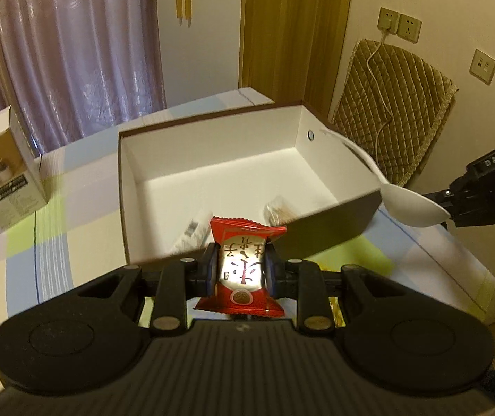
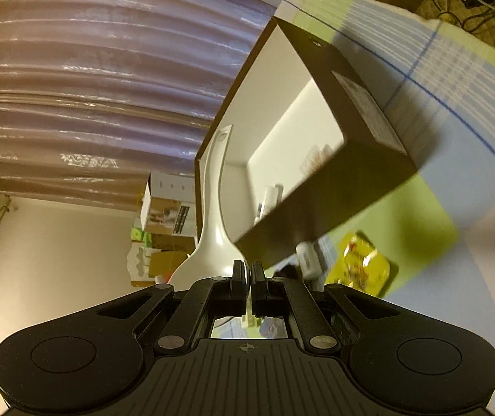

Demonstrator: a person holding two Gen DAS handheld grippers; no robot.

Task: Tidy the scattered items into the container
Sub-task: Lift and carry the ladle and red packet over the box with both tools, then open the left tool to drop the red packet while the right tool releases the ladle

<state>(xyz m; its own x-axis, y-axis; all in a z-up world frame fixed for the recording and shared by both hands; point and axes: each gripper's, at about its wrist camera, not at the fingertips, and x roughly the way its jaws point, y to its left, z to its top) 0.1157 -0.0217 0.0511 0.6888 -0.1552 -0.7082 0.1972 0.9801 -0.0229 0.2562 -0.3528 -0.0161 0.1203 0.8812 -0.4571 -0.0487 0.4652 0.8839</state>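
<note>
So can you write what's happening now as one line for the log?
left hand-held gripper: shut on red snack packet | right hand-held gripper: shut on white spoon | box: open

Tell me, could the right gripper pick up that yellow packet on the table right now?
Probably not yet: the right gripper is shut on the white spoon. The yellow packet itself lies uncovered beside the box.

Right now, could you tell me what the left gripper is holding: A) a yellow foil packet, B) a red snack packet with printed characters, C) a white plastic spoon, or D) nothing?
B: the left gripper has its fingers closed on the red snack packet with printed characters, at the near wall of the open white-lined cardboard box; the white plastic spoon sits in the right gripper.
</note>
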